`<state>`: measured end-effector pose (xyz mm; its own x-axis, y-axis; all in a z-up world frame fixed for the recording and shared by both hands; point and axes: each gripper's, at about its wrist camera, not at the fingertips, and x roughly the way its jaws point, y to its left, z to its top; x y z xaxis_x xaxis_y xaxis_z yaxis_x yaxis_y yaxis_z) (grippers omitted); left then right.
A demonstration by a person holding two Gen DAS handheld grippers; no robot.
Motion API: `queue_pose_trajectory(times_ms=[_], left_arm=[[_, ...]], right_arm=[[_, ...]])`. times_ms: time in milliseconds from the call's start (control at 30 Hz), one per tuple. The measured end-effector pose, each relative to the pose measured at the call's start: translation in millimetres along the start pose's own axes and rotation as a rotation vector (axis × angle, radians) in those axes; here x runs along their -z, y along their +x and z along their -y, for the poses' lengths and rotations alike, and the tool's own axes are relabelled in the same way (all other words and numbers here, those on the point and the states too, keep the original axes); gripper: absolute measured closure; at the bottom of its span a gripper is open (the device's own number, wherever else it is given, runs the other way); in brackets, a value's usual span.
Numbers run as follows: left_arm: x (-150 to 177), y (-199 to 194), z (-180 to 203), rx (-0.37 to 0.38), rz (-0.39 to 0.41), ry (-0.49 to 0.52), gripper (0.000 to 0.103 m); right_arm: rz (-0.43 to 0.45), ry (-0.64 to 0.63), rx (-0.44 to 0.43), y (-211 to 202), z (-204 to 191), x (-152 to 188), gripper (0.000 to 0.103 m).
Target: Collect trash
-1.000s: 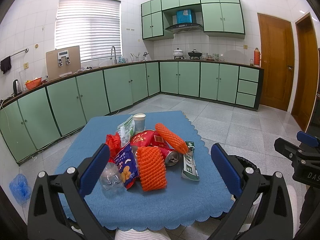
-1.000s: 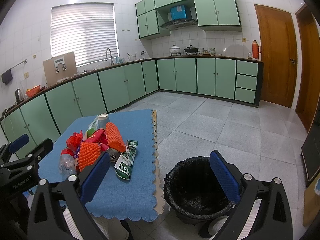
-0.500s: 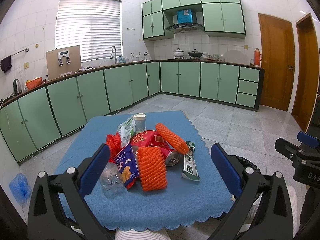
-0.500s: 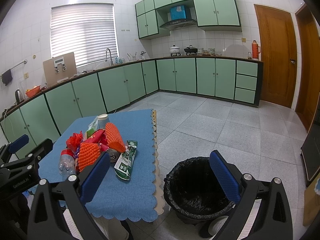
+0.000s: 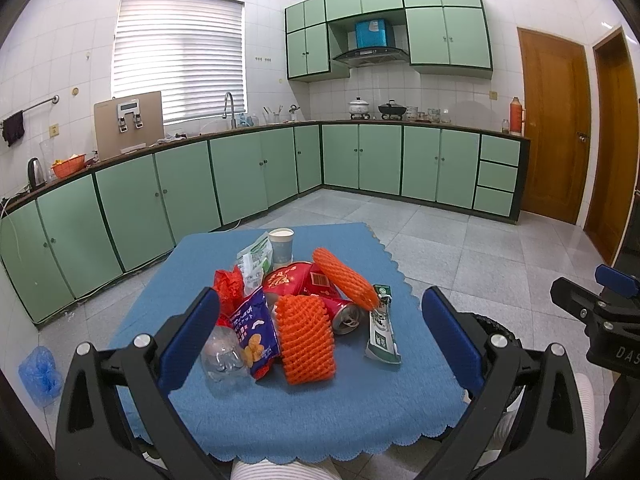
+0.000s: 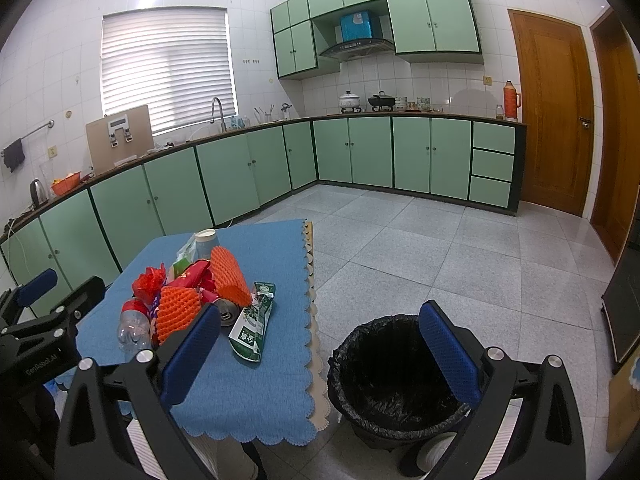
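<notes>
Almost nothing differs from the earlier pictures. In the left wrist view the pile of trash on the blue scalloped tablecloth (image 5: 320, 408) sits a shade lower and closer in the frame, so the left gripper (image 5: 320, 344) has eased slightly forward. The right wrist view shows no visible shift.

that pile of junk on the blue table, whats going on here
A person holds two grippers over a trash pile on the blue tablecloth: foam nets, a can, wrappers, a bottle, a paper cup. The left gripper and the right gripper are both open and empty. The black-lined bin beside the table looks empty. Nothing is collected yet.
</notes>
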<state>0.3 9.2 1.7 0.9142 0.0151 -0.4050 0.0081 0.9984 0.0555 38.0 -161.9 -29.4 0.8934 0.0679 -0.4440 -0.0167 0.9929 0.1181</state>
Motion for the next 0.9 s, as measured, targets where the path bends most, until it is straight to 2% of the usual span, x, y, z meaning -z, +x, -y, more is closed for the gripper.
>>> queue_pose_trajectory(times_ms=[700,900], left_arm=[[-1,4,-4,-0.006,-0.001,-0.004,0.005],[0,8,-5,-0.011,-0.008,-0.009,0.005]], right_arm=[[0.003,0.002,0.003,4,-2,0,0.006],[0.006,0.002,0.007,1,2,-9,0.006]])
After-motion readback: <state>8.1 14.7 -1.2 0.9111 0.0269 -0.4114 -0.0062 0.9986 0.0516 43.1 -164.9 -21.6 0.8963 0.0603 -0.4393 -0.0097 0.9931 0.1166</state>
